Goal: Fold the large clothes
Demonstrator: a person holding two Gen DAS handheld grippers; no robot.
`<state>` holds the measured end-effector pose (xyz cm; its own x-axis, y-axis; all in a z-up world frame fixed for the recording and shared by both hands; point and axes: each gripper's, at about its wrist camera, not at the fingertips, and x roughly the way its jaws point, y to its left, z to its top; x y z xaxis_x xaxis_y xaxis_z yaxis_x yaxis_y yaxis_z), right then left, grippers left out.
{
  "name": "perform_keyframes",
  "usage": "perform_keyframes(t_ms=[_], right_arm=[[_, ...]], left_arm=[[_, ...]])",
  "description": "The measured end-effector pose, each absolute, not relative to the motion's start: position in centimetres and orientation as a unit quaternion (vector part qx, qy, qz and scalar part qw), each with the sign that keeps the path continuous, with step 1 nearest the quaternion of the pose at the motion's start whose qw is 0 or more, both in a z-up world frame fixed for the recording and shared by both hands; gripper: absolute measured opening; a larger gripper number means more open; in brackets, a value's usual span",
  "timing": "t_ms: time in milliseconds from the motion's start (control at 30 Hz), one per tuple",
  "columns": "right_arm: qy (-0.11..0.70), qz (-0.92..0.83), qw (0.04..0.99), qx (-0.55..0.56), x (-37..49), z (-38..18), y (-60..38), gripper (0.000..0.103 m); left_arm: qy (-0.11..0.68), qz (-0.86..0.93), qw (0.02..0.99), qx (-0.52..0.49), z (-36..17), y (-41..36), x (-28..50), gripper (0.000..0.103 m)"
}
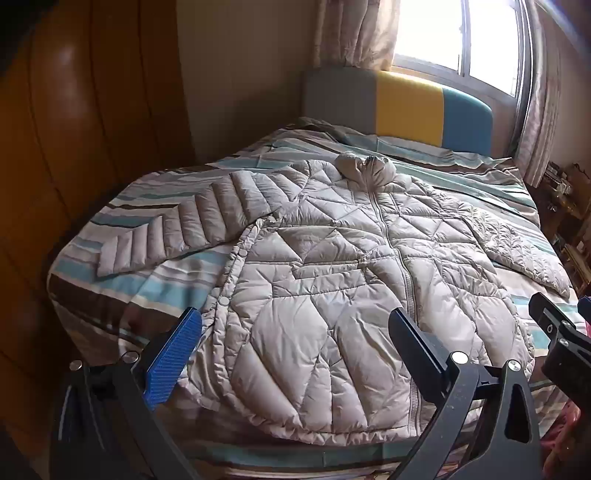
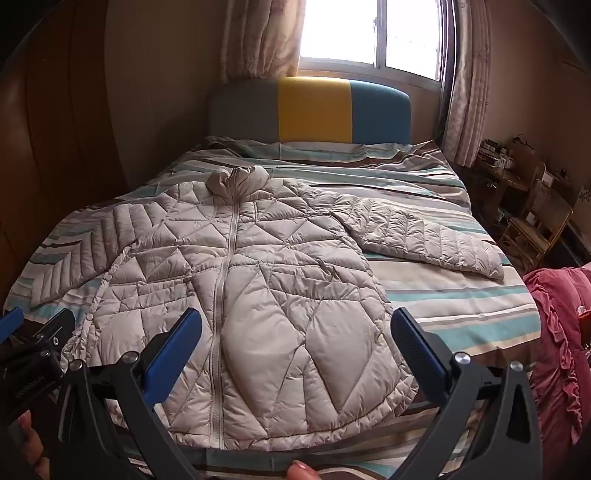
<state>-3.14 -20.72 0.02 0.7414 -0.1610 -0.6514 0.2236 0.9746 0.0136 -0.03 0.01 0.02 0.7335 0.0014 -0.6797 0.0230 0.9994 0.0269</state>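
Beige quilted down jacket [image 2: 243,280] spread flat, front up and zipped, on a bed with a striped cover [image 2: 461,295]; collar [image 2: 238,179] bunched toward the grey, yellow and blue headboard [image 2: 314,110], hem toward the near edge. Both sleeves out to the sides: left sleeve [image 1: 166,229] angled toward the wooden wardrobe [image 1: 74,110], right sleeve [image 2: 424,236] lying across the stripes toward the bed's window side. Snap buttons visible along the jacket's left side seam.

Left gripper [image 1: 295,354] released, jaws spread wide, hovering above the lower left part of the jacket, nothing between the blue pads, no contact visible. Right gripper [image 2: 295,354] likewise released and wide apart, poised over the lower hem area near the zip, clear of the fabric. Each gripper just beside the other, seen at the edge of the opposite view.

Fingertip [image 2: 301,472] at the bottom of the right wrist view. Pink ruffled fabric [image 2: 554,350] by the bed's right edge. Curtained window [image 2: 376,33] behind the headboard; wooden chairs [image 2: 535,221] along the right wall.
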Motion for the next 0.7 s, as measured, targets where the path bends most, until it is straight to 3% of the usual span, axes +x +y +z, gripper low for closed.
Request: perform_keyframes(t_ms=[700], right_arm=[[0.349,-0.100,0.931,0.049,-3.16,-0.10,-21.12,0.101]], left_arm=[[0.369,-0.007,0.929,0.019,-0.04,-0.10,-0.09,0.100]])
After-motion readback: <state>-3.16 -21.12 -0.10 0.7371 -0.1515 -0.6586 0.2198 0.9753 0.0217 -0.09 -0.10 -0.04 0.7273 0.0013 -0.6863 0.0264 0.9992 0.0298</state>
